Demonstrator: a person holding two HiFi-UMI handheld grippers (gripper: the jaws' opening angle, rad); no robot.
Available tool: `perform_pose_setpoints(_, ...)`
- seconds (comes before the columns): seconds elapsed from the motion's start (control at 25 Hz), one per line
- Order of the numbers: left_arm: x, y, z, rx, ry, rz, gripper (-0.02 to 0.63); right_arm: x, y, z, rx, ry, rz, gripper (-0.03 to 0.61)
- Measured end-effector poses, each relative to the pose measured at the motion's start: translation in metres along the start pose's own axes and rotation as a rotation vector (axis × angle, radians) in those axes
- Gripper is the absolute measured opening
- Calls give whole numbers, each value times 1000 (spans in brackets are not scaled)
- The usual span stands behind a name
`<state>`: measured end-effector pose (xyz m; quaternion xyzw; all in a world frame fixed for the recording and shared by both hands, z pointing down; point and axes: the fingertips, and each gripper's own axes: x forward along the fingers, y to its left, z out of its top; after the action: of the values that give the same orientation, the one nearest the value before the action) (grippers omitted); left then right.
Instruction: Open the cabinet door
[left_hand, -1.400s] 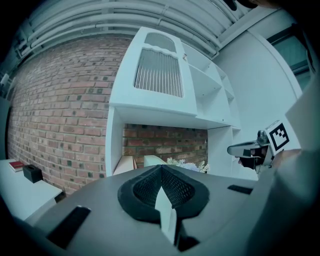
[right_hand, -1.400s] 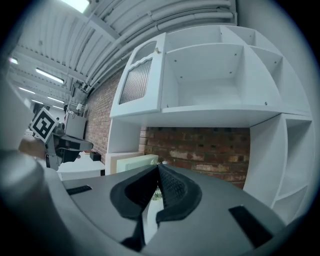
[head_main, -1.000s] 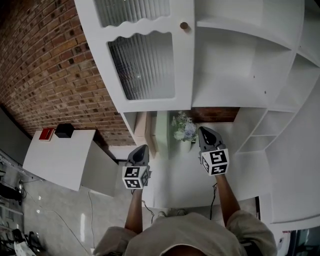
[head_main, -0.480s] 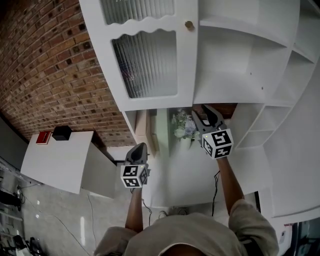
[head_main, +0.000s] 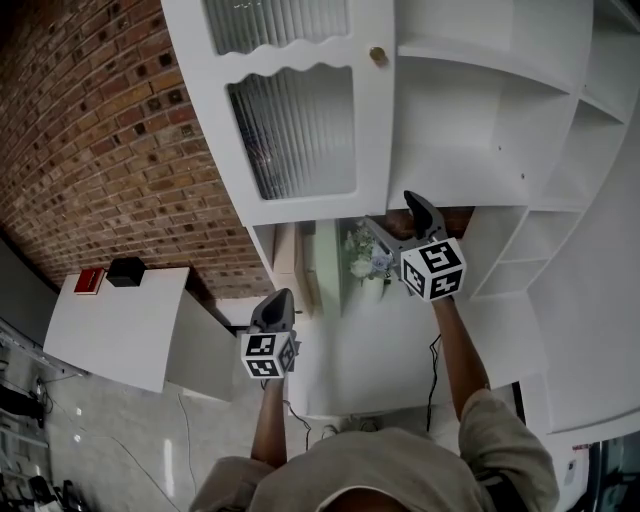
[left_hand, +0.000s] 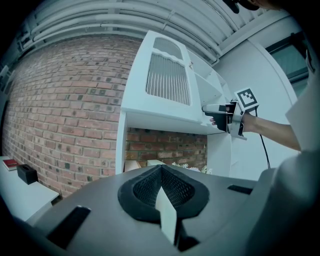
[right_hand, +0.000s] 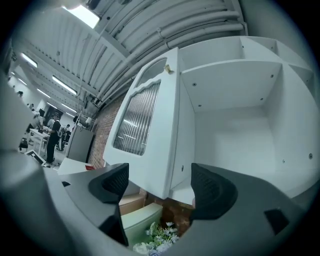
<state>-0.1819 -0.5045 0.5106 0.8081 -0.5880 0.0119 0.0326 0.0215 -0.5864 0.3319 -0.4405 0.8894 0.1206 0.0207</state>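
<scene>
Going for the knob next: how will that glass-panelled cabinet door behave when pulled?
The cabinet door looks like a rigid white frame, so it should swing as one piece, not flex. Its ribbed glass panel is probably fragile; avoid knocking it. The small round knob may slip from a loose grip.

Cabinet door (head_main: 290, 130) top beyond head view's edge
</scene>
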Motion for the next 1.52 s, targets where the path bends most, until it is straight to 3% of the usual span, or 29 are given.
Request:
perform_pose_setpoints(0.48,-9,16,1,7,1,20,26,33,-6,14,55,-19,18,316)
perform_pose_setpoints(0.72,-14,23,1,1,-1,29,26,41,-5,12,81,-13,31,316)
perform_pose_setpoints(1.24,-23,21,-1,-8,2,47,26,37,1,11,-11,20,-14,288)
perform_pose_setpoints(1.52,-34,17,-3,-13,5,69,26,30,0,13,-17,24,-56,237)
